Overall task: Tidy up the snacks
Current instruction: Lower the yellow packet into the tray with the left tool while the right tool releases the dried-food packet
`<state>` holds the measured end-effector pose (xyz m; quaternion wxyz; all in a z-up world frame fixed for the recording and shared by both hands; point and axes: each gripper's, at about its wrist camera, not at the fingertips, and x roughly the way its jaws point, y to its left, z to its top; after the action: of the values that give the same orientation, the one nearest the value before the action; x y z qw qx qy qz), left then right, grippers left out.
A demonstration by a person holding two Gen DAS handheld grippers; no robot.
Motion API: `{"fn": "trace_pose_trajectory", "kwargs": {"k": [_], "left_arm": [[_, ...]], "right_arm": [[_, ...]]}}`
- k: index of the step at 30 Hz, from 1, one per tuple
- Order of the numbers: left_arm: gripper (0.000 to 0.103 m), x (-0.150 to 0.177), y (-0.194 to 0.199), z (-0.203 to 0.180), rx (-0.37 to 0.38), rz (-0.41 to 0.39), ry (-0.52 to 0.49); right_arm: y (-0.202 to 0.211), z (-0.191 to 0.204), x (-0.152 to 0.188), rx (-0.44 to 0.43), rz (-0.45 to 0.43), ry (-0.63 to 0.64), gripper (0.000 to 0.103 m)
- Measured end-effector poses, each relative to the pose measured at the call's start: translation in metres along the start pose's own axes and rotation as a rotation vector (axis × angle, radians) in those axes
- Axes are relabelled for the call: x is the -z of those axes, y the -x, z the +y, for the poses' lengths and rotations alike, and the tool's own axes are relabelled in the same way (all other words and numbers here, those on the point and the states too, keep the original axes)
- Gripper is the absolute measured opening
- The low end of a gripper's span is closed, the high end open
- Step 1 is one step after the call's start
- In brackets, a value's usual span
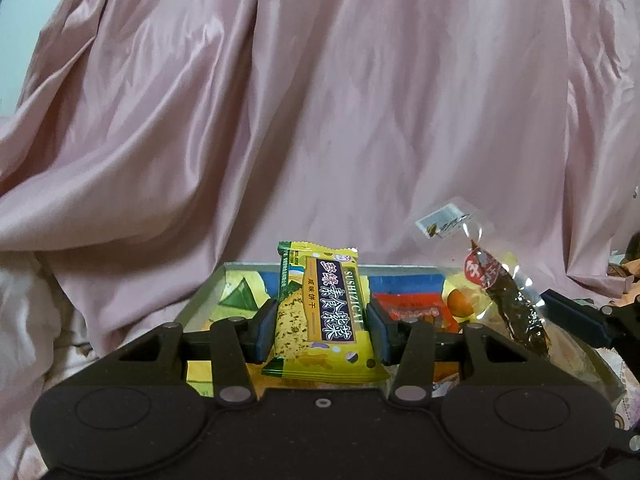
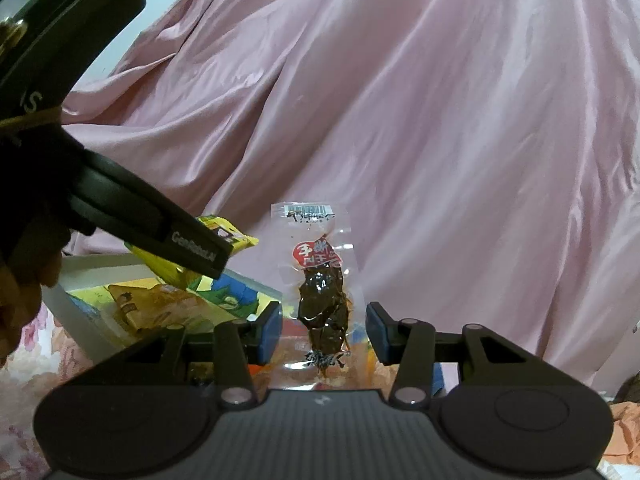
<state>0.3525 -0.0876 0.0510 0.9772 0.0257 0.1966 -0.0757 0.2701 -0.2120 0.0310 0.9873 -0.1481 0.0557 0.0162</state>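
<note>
My left gripper [image 1: 322,330] is shut on a yellow cracker packet [image 1: 320,312] with a dark blue label, held upright above a clear tray [image 1: 400,269] of snacks. My right gripper [image 2: 324,330] is shut on a clear packet of dark dried meat [image 2: 322,300] with a red label, held upright. That meat packet also shows in the left wrist view [image 1: 504,292], to the right of the cracker packet and over the tray. In the right wrist view the left gripper's body [image 2: 160,228] and the yellow packet [image 2: 224,236] sit at the left.
The tray [image 2: 80,264] holds several snack packets, among them a red packet [image 1: 412,308] and an orange-brown packet [image 2: 160,304]. Pink satin cloth [image 1: 320,100] hangs behind. Floral bedding [image 2: 40,360] lies at lower left.
</note>
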Motion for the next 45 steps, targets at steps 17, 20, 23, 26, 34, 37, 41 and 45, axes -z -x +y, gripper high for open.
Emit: {"fn": "trace_pose_trajectory", "kwargs": {"k": [17, 20, 23, 26, 34, 37, 41, 45], "left_arm": [[0.049, 0.012, -0.014, 0.009, 0.036, 0.101, 0.066], [0.050, 0.011, -0.014, 0.011, 0.052, 0.108, 0.080], [0.051, 0.012, -0.014, 0.011, 0.057, 0.112, 0.088], [0.055, 0.011, -0.013, 0.011, 0.057, 0.113, 0.094], [0.081, 0.007, -0.009, 0.019, 0.038, 0.102, 0.148], [0.087, 0.006, -0.005, 0.025, 0.028, 0.091, 0.177], [0.097, 0.004, 0.001, 0.032, 0.005, 0.072, 0.205], [0.102, 0.002, 0.008, 0.037, -0.010, 0.052, 0.220]], "right_arm": [[-0.027, 0.000, 0.006, -0.108, 0.164, -0.081, 0.049], [-0.031, 0.000, 0.006, -0.113, 0.172, -0.087, 0.049], [-0.033, 0.002, 0.006, -0.113, 0.173, -0.087, 0.049], [-0.028, -0.002, 0.010, -0.112, 0.174, -0.092, 0.050], [-0.028, -0.004, 0.010, -0.106, 0.169, -0.109, 0.063], [-0.027, -0.006, 0.009, -0.102, 0.162, -0.119, 0.071], [-0.024, -0.006, 0.008, -0.107, 0.153, -0.127, 0.079], [-0.021, -0.006, 0.006, -0.117, 0.141, -0.138, 0.084]]}}
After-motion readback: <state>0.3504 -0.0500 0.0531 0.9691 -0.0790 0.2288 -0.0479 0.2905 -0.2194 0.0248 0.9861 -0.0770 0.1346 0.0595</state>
